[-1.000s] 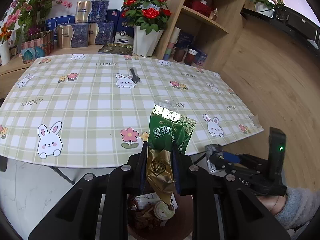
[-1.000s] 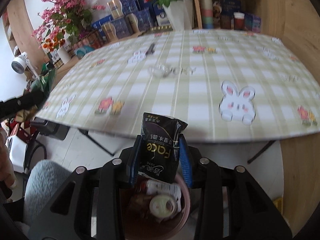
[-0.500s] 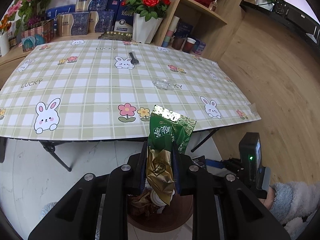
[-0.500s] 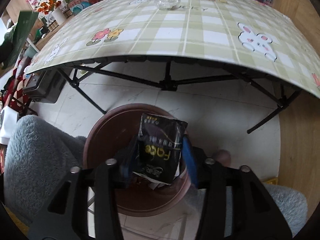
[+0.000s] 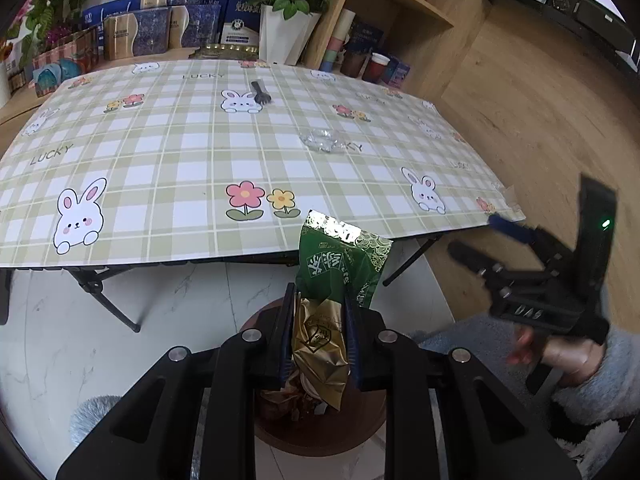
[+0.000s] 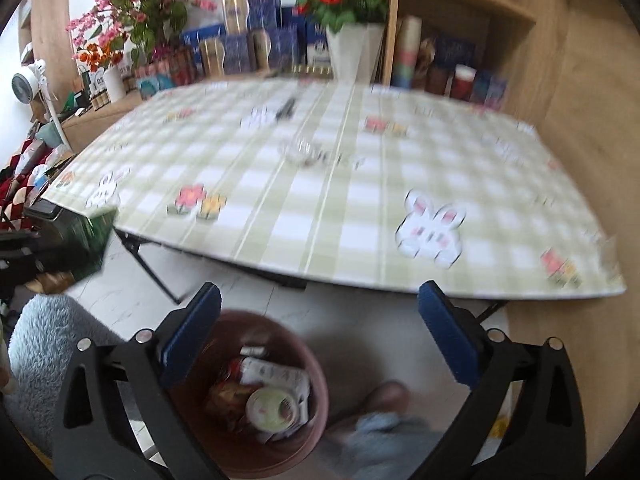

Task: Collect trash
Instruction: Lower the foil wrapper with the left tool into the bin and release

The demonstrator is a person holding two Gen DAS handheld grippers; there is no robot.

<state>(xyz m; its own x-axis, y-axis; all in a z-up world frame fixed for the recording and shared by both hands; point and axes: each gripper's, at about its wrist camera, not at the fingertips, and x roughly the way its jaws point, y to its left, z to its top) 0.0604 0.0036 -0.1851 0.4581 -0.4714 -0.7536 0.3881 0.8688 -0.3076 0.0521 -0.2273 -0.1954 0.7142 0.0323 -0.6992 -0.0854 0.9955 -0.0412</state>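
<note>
My left gripper (image 5: 319, 296) is shut on a green and gold snack packet (image 5: 340, 264), which hangs over a brown round bin (image 5: 320, 436) on the floor. In the right wrist view my right gripper (image 6: 320, 336) stands above that bin (image 6: 316, 380). Its jaws are opening wide, with nothing between the blue pads (image 6: 192, 336). The bin holds wrappers and a round lid (image 6: 268, 404). On the checked table (image 5: 160, 160) lie a clear crumpled wrapper (image 5: 324, 142) and a black fork (image 5: 260, 92). The right gripper (image 5: 480, 240) also shows at the right of the left wrist view.
The folding table's legs (image 5: 104, 300) stand just behind the bin. Flower pots and boxes (image 5: 180, 28) line the table's far side, and a wooden shelf (image 5: 400, 20) with cups stands at the back right. A grey sleeve (image 6: 52, 340) is at my lower left.
The right gripper let go of the black packet, its jaws spread wide, and it rose from the bin. The left gripper sank toward the bin, still holding the green packet.
</note>
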